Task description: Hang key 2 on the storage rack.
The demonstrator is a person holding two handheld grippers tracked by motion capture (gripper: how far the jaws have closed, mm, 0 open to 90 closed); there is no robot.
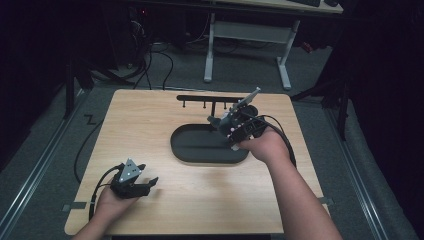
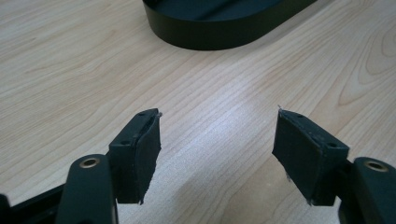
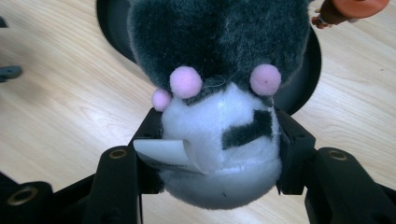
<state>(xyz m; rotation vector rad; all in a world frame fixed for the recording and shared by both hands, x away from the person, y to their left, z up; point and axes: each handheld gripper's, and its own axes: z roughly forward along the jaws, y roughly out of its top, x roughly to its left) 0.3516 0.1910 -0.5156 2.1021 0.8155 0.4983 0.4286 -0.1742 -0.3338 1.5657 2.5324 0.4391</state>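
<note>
Fingers of the left gripper (image 1: 147,184) are held wide apart with nothing between them, low over the near left part of the wooden desk (image 1: 150,125); in the left gripper view only bare wood grain is seen between the two black pads (image 2: 140,154). Farther in, an oval black tray (image 1: 190,152) is set at the middle of the desk, and its rim is seen at the top of the left gripper view. Above the tray's right end the right gripper (image 1: 220,122) is held up, and its fingers are pressed on both sides of a plush toy (image 3: 219,116). The toy is clamped at its white part, where a white tag (image 3: 168,156) is folded out; dark grey fur and small pink pompoms (image 3: 185,81) are seen beyond. Farthest back, a black rack (image 1: 210,98) with short pegs is set near the desk's far edge.
</note>
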